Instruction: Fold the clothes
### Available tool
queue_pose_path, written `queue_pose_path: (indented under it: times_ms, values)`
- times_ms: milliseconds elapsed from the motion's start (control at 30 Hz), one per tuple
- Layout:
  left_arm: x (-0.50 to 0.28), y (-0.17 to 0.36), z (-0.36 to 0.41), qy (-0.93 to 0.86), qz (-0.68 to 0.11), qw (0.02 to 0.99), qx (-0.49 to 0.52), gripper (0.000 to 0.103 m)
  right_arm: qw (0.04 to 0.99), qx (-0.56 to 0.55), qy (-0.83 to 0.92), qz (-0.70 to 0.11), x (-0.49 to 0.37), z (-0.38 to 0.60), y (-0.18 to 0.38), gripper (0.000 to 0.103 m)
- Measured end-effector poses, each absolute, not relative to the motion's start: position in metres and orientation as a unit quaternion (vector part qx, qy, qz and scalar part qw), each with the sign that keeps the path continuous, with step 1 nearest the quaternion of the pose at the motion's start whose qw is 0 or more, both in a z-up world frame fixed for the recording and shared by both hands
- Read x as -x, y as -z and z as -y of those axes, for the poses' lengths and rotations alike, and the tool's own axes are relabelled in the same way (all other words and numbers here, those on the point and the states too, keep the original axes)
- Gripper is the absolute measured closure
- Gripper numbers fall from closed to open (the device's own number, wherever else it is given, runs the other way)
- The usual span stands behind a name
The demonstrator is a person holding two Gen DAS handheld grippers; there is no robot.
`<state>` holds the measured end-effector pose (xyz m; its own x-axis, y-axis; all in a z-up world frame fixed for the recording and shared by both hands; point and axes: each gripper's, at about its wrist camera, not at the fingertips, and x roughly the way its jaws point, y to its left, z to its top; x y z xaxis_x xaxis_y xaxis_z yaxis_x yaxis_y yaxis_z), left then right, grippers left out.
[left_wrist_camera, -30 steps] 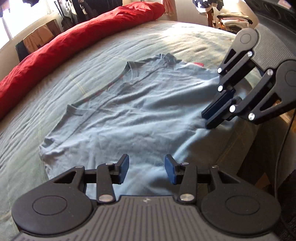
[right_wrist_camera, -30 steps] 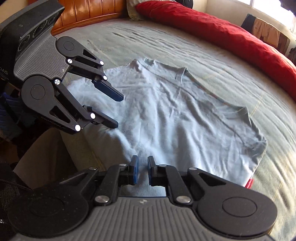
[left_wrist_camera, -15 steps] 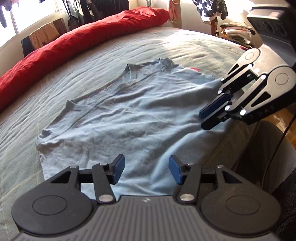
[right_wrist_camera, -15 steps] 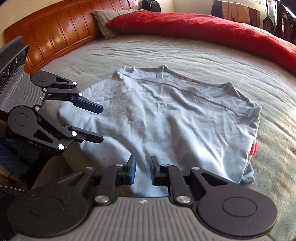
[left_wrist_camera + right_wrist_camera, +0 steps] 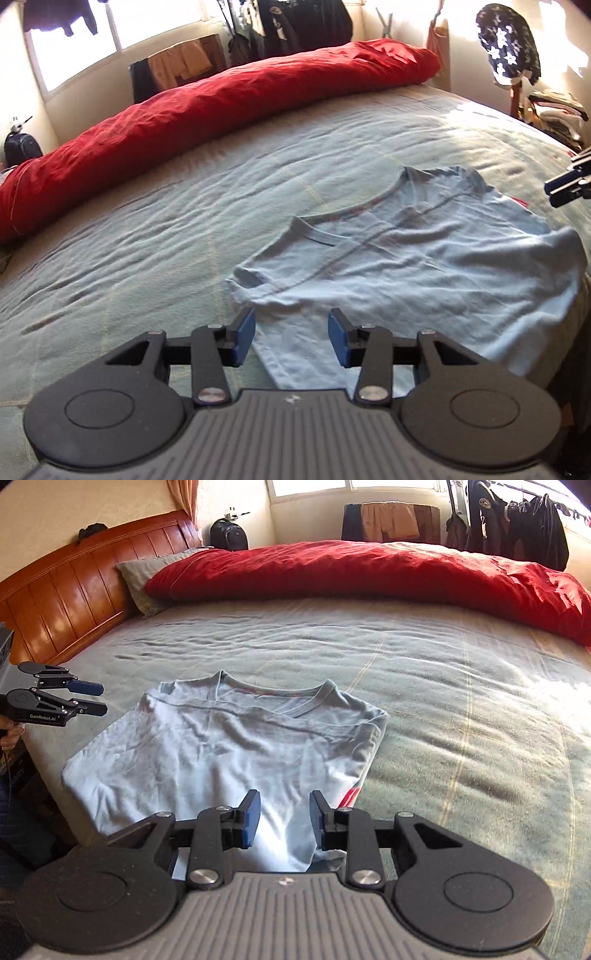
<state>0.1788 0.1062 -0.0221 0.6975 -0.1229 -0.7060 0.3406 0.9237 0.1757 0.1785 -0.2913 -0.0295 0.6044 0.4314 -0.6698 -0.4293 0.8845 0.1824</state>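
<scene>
T-shirt [image 5: 424,266] soft, light, floppy. Left gripper [image 5: 291,334] just narrowed, right gripper [image 5: 284,818] just widened, both apart, empty. Grab hem corners right below each.

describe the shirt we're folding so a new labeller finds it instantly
Start at the wide bed with the grey-green cover and the long red duvet along its far side. On the near edge, in front of both grippers, lies the T-shirt. It is the only pale blue garment spread flat on the cover, with a ribbed neckline facing the duvet.
</scene>
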Motion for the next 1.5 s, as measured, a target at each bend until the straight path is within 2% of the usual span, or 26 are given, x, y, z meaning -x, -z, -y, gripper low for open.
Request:
queue_pose_path:
  times_ms: [100,200,500,800,867,900,933,1000,1133,1500]
  values:
    - [-0.208,0.033,-0.133,0.111,-0.391,0.909,-0.09,0.067,0.899,0.003,-0.228,-0.374,-0.201,0.293,0.033,0.07]
    - [-0.226,0.049,-0.14,0.111,-0.404,0.905,-0.075,0.071,0.901,0.008,-0.221,-0.372,-0.218,0.292,0.036,0.07]
    - [-0.259,0.083,-0.156,0.112,-0.433,0.894,-0.004,0.071,0.902,0.002,-0.207,-0.378,-0.254,0.293,0.052,0.07]
    - [-0.261,0.087,-0.152,0.133,-0.426,0.895,-0.005,0.076,0.898,-0.021,-0.191,-0.396,-0.279,0.299,0.075,0.07]
    - [-0.26,0.086,-0.149,0.136,-0.424,0.895,-0.007,0.082,0.896,-0.029,-0.191,-0.4,-0.285,0.3,0.08,0.07]
    - [-0.259,0.086,-0.147,0.139,-0.423,0.895,-0.008,0.089,0.894,-0.029,-0.197,-0.401,-0.286,0.299,0.081,0.071]
    - [-0.258,0.086,-0.146,0.138,-0.422,0.896,-0.011,0.091,0.895,-0.026,-0.198,-0.399,-0.285,0.298,0.081,0.073]
    - [-0.256,0.084,-0.144,0.135,-0.42,0.897,-0.018,0.096,0.898,-0.019,-0.196,-0.392,-0.282,0.297,0.079,0.085]
    - [-0.248,0.076,-0.139,0.136,-0.396,0.908,-0.031,0.099,0.904,-0.017,-0.202,-0.377,-0.277,0.298,0.073,0.094]
    - [-0.255,0.043,-0.135,0.126,-0.355,0.925,-0.052,0.099,0.922,0.003,-0.183,-0.34,-0.282,0.297,0.049,0.097]
